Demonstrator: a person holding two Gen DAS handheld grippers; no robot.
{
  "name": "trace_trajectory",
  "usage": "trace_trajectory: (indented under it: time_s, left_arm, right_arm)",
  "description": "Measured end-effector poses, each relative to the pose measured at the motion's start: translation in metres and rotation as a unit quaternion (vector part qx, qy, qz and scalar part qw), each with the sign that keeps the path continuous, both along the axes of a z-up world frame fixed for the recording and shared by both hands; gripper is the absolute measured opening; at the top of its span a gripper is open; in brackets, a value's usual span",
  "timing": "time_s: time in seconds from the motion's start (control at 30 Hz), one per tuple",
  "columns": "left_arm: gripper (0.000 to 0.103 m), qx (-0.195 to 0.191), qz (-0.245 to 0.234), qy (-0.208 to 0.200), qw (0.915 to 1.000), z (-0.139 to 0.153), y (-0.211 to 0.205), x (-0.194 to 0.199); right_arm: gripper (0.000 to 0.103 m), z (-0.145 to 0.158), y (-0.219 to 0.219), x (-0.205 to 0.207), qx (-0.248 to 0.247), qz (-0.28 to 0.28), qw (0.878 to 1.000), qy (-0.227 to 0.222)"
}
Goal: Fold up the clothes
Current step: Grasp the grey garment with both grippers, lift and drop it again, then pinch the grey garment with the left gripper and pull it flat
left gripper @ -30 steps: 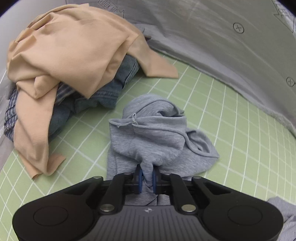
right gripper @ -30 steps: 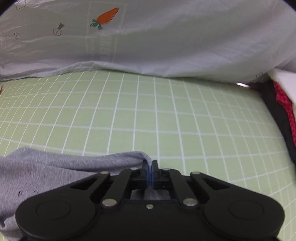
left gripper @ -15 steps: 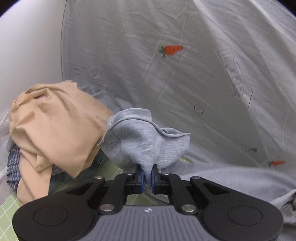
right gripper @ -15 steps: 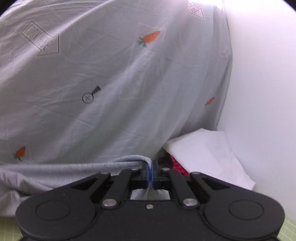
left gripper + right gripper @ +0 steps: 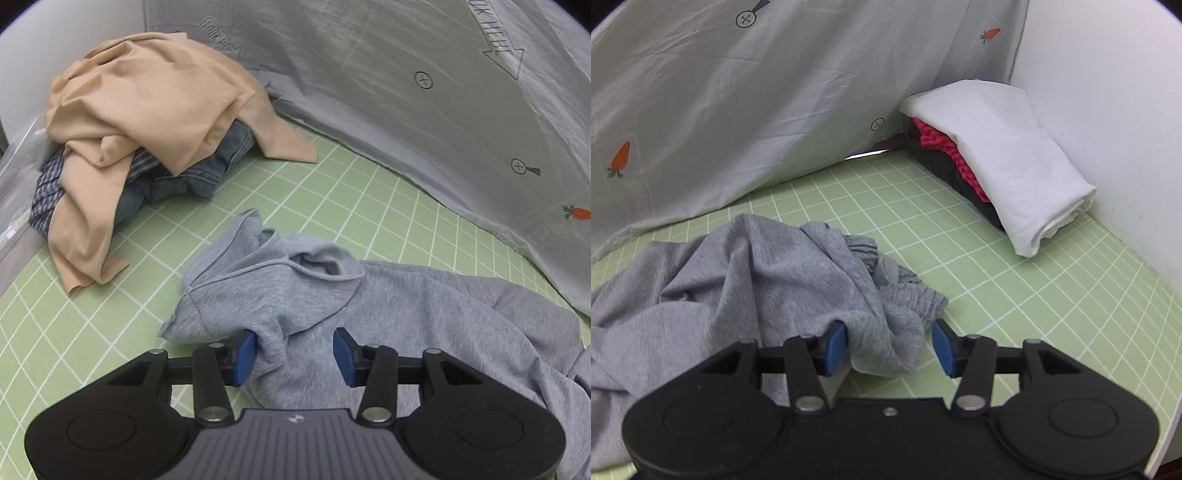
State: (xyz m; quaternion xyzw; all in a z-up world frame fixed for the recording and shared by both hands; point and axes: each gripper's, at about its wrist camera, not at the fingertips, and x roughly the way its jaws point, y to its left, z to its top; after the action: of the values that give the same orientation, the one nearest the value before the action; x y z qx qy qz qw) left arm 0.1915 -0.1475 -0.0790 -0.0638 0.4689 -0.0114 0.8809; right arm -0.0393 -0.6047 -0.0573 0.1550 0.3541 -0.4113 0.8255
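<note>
A grey hooded sweatshirt (image 5: 388, 314) lies crumpled on the green gridded mat (image 5: 332, 192), its hood toward the left. My left gripper (image 5: 293, 352) hovers over the hood end with its jaws opening; a fold of grey cloth rests against the left blue pad (image 5: 245, 352) but is not pinched. In the right wrist view the same sweatshirt (image 5: 738, 280) shows its ribbed hem (image 5: 908, 295). My right gripper (image 5: 888, 347) is over it, jaws opening, with loose fabric lying between the pads.
A heap of a tan garment (image 5: 147, 110) over denim and striped clothes (image 5: 199, 173) sits at the left back. A folded stack, a white cloth (image 5: 1004, 155) over red and black, stands by the white wall at the right. A grey carrot-print sheet (image 5: 738, 110) hangs behind the mat.
Both grippers were shut on the grey sweatshirt and had lifted it up toward the sheet. Now both have let go, their jaws parted, and the sweatshirt lies spread on the mat.
</note>
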Motion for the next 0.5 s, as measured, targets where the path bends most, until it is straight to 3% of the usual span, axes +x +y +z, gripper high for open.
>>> trace_trajectory:
  time_s: [0.13, 0.33, 0.5]
  left_arm:
    - [0.057, 0.015, -0.014, 0.010, 0.9997, -0.008, -0.017, 0.021]
    - [0.061, 0.017, -0.013, 0.008, 0.9997, -0.014, -0.032, 0.039]
    - [0.063, 0.059, -0.038, 0.011, 0.9975, -0.026, -0.043, 0.053]
  right_arm:
    - [0.072, -0.005, 0.002, 0.028, 0.009, 0.016, 1.000, 0.000]
    - [0.080, -0.003, 0.013, 0.053, -0.007, 0.009, 1.000, 0.003]
    - [0.081, -0.014, 0.018, 0.064, 0.007, 0.018, 1.000, 0.017]
